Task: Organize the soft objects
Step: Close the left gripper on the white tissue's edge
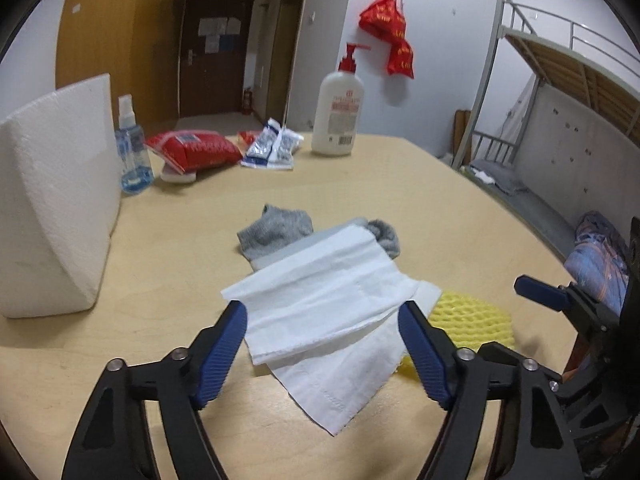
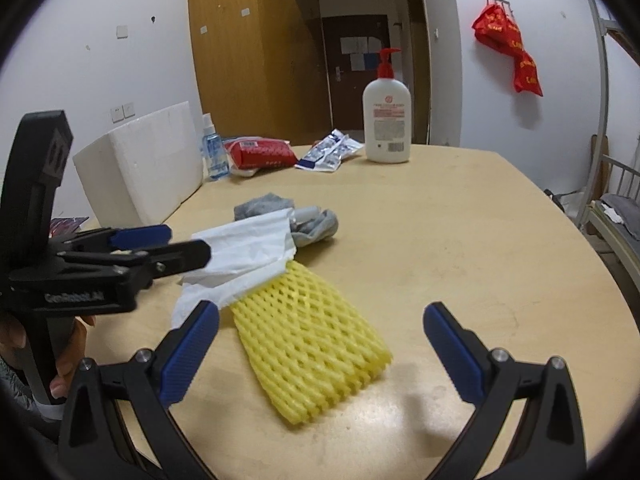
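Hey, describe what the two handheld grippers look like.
Both are black plastic frames with silver bolts and two fingers faced with ribbed blue pads. The left gripper shows white lettering on its body in the right wrist view, above a black handle. The right gripper looks the same build. A grey sleeve cuff shows.

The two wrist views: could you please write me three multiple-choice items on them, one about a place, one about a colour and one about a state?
1. Where does the white tissue lie?
A. Over the grey socks and yellow foam net
B. Under the pump bottle
C. On the white foam block

2. What colour is the bottle's pump?
A. Blue
B. Red
C. Green

3. How do the right gripper jaws stand?
A. Shut on the net
B. Shut on the tissue
C. Open, astride the net

Answers: 1 A, the tissue overlaps both; 2 B, the pump is red; 3 C, the pads are clear of the net.
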Demonstrator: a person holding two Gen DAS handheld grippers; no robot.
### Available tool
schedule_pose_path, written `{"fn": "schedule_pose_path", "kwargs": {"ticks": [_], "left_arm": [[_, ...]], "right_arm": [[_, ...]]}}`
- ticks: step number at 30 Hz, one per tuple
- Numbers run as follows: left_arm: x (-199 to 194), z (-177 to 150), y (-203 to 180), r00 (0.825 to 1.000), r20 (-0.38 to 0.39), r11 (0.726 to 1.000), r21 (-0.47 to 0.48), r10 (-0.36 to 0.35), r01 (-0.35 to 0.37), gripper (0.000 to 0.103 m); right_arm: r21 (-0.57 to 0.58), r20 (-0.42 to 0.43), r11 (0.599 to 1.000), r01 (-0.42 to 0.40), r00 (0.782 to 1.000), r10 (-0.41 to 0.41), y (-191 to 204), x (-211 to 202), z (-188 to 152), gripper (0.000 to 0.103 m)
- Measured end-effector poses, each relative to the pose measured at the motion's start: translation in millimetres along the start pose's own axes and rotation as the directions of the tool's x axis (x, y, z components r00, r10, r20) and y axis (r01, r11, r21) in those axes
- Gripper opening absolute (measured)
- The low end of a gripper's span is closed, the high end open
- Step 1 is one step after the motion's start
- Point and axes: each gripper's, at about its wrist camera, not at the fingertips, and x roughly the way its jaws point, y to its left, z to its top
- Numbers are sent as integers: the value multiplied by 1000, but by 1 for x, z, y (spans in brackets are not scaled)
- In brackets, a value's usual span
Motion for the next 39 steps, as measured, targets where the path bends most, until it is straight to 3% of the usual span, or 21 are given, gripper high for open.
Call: {"fn": "schedule_pose_path", "kwargs": {"ticks": [5, 12, 17, 23, 30, 36, 39], "left_arm": [[12, -2, 0, 999, -52, 1000, 5, 4, -4, 54], [23, -7, -3, 993, -111, 999, 38, 35, -31, 35], [27, -9, -1, 988, -139, 997, 53, 68, -62, 12], [26, -10, -2, 988, -137, 995, 68, 75, -66, 1], [21, -8, 1, 989, -135, 997, 64, 54, -46, 0], [6, -7, 7, 993, -118, 999, 48, 28, -22, 0], [-4, -4, 7, 995, -84, 997, 59, 50, -45, 0]], "right_arm": [[-11, -23, 1000, -14, 1000, 14, -2, 7, 2, 103], [-14, -29, 999, -52, 998, 52, -3, 9, 7, 103], [-20, -36, 998, -58, 998, 57, -3, 12, 9, 103], [-49, -67, 997, -58, 996, 55, 1, 17, 7, 103], [-125, -93, 991, -44, 995, 32, 10, 23, 9, 103], [-118, -89, 992, -52, 995, 42, 7, 22, 12, 103], [-117, -89, 991, -67, 994, 57, 6, 21, 12, 103]]}}
